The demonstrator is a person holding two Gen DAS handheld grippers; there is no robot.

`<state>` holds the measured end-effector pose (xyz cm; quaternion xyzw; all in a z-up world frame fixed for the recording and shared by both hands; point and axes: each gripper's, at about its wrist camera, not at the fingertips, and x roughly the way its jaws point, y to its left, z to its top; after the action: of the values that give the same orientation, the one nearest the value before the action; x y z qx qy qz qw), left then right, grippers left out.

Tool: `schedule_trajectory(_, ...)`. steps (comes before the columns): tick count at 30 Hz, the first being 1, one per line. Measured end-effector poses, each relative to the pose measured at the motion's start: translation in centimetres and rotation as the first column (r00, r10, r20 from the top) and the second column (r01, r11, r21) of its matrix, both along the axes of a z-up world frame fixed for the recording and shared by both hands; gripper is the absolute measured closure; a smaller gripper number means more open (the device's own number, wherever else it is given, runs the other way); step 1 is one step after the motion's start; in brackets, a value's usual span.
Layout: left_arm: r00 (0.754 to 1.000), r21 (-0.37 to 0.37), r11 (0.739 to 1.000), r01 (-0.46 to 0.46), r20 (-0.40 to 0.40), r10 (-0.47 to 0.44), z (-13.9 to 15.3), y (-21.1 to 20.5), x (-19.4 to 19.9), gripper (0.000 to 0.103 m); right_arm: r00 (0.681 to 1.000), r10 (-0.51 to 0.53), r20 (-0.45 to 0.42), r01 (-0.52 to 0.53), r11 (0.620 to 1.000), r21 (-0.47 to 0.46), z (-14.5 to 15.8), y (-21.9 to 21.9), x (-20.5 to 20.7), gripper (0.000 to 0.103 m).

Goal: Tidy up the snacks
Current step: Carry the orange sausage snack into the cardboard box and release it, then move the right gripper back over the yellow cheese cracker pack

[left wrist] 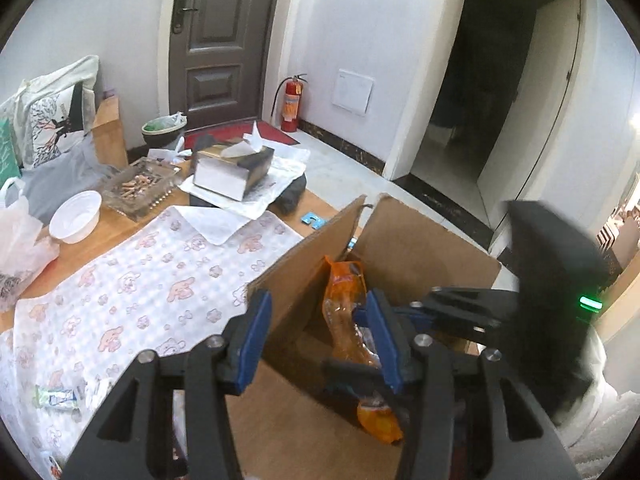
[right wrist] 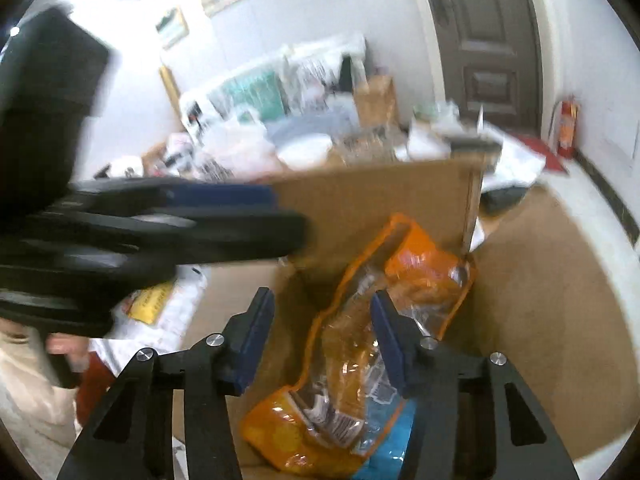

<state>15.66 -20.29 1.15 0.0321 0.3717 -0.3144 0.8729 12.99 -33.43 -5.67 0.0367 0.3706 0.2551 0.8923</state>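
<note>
Orange snack bag (right wrist: 360, 344) stands half hidden in the cardboard box (right wrist: 360, 200), blurred, with both grippers' jaws partly open, gripping nothing.

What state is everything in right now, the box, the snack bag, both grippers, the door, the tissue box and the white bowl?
cardboard box: open, flaps up.
orange snack bag: inside the box, leaning on its wall.
left gripper: open, empty, a box flap between its fingers.
right gripper: open over the bag, not gripping.
door: shut.
tissue box: open, tissue sticking out.
white bowl: upright, looks empty.
</note>
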Motion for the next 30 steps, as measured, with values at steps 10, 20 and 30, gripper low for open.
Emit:
schedule_trajectory(10, 0.999, -0.015, 0.999, -0.042, -0.005, 0.042, -0.8, 3.8, -0.9, 0.057, 0.971, -0.074, -0.229, 0.067, 0.997, -0.038, -3.1, -0.7, 3.2, 0.063)
schedule_trajectory(20, 0.987, -0.025, 0.988, -0.15, 0.055, 0.151, 1.0, 10.1, -4.0, 0.044, 0.998, 0.01, -0.066, -0.013, 0.999, -0.037, 2.2, 3.0, -1.8, 0.054)
schedule_trajectory(30, 0.949, -0.003, 0.953, -0.303, 0.093, 0.302, 0.7, 20.2, -9.3, 0.043, 0.98, 0.199, 0.001, -0.199, 0.978, -0.056, 3.9, 15.2, -6.1, 0.054)
